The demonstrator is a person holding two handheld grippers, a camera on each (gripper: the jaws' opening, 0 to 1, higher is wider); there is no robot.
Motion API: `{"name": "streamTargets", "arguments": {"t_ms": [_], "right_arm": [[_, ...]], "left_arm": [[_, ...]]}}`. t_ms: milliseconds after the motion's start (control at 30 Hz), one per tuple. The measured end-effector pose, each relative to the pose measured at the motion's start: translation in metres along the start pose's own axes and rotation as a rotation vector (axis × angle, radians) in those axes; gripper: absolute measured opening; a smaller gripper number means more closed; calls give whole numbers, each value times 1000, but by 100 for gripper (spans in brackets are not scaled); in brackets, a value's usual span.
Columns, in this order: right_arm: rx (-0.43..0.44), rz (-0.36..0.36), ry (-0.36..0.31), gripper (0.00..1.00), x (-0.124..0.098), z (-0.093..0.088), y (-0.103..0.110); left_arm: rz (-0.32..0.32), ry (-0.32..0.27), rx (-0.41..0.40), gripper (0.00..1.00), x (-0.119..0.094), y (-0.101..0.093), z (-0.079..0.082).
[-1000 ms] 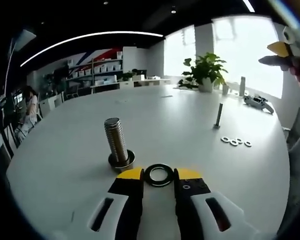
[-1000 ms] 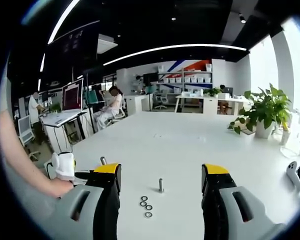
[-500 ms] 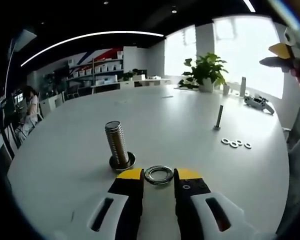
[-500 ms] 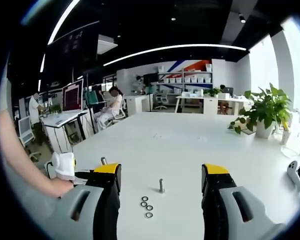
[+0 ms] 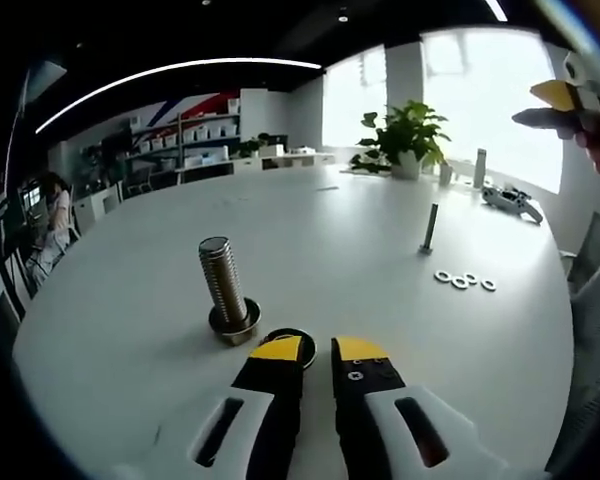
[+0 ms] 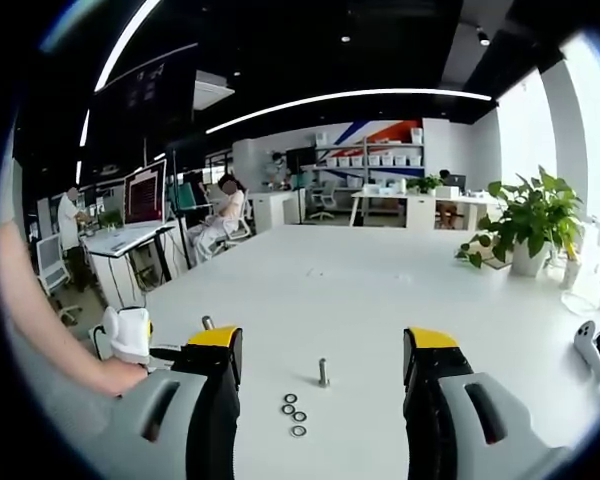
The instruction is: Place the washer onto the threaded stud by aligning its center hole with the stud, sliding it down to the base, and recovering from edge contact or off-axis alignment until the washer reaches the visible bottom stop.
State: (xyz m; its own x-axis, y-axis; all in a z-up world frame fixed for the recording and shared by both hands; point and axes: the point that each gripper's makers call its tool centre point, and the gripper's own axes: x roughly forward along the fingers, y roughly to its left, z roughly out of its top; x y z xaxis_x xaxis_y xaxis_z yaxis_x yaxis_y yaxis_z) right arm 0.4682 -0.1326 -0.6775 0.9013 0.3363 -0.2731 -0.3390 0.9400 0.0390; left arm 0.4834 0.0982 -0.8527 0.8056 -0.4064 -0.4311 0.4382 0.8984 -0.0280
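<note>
Fingers [image 5: 280,351] pinch the washer [image 5: 298,338] beside the stud [image 5: 221,284].

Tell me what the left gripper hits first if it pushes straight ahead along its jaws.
Probably the dark washer lying on the white table just past the left gripper, whose jaws are nearly together. The large threaded stud stands off to the left of that line. Depth is uncertain.

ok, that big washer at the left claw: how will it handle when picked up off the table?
The washer is a flat dark metal ring lying on the smooth white table, so it likely stays rigid but may skate if nudged. Being thin, it offers only edges, so the left claw could easily lose it. If tipped on edge, it may roll toward the threaded stud.
</note>
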Motion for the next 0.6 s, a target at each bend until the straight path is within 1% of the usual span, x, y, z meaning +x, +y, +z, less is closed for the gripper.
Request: {"name": "streamTargets", "arguments": {"t_ms": [233,300,433,467,533,600], "right_arm": [[-8,4,5,68,1,-1,1],[-12,6,9,68,1,-2,2],[-16,12,9,68,1,-2,5],[-18,16,9,68,1,-2,7],[-29,21,15,68,1,-3,9],[-28,27,7,68,0,-1,11]], "left_arm": [[-44,21,7,9,-2,-14,1],[-41,10,-5,10,-5,-14,7],[-42,-20,-17,13,-12,-13,26],[-43,-35,-16,13,-14,-13,31],[-46,-60,-15,14,-21,-13,45],[-40,-76,-14,15,-27,-13,55]]}}
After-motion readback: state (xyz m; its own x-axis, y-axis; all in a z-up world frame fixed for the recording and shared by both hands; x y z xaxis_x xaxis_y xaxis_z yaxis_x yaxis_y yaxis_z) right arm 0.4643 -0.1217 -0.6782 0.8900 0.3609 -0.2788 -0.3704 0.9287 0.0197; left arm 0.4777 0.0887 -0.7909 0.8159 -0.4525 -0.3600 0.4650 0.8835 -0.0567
